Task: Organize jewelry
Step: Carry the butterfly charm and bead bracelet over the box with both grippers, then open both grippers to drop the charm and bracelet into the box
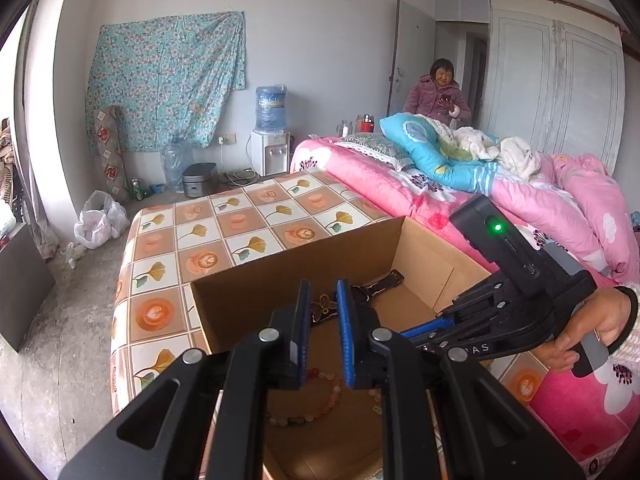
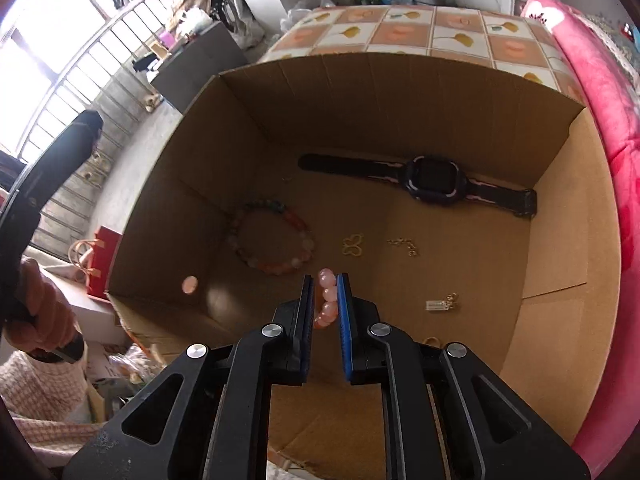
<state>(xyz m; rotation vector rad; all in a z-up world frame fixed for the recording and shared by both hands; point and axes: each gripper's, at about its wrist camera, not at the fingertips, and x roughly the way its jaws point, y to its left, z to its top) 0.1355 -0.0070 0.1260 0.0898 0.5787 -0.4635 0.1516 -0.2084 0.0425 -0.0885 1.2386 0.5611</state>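
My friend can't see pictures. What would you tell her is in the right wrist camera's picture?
The right gripper holds a pink bead bracelet over an open cardboard box. On the box floor lie a black smartwatch, a multicoloured bead bracelet, a gold butterfly charm and some small metal pieces.

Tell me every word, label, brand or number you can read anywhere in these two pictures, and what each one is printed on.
"AS": pale letters on the black body of the right gripper, left wrist view; letters before them are hidden.
Label on the blue water jug atop the white dispenser: too small and blurred to read.
Screen of the black wristwatch in the brown cardboard box: dark, shows nothing.
Pink bead bracelet in the right gripper: no text.
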